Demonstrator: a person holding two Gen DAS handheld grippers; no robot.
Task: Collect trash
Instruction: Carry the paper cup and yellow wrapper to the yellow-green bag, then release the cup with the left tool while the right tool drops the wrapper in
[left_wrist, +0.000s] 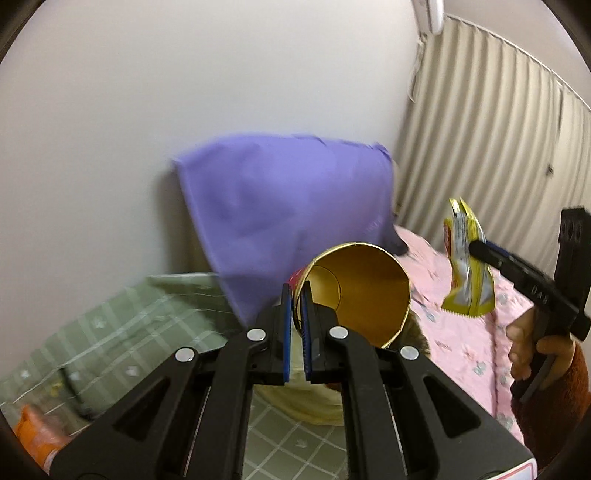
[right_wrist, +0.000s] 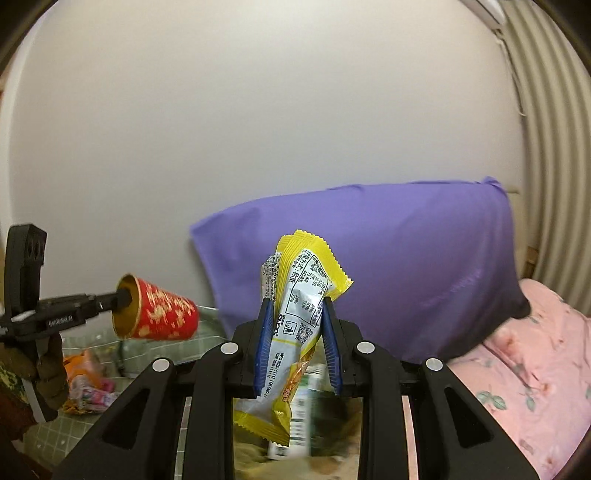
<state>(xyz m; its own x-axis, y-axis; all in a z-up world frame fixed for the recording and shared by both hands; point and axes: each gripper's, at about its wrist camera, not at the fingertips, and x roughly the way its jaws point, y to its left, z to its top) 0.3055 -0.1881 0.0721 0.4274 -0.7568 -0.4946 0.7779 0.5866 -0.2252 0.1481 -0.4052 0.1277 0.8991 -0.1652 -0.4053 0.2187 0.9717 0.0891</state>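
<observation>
A red paper cup with gold print hangs in the air on its side. My left gripper is shut on the cup's rim, and the left wrist view looks into the cup's gold inside. My right gripper is shut on a yellow and silver snack wrapper, which stands up between the blue pads and hangs below them. The same wrapper shows at the right of the left wrist view, held by the right gripper in a person's hand.
A purple pillow leans against the white wall. A pink flowered quilt lies at the right, a green checked sheet at the left. More wrappers, orange and pink, lie on the sheet. Pleated curtains hang at the right.
</observation>
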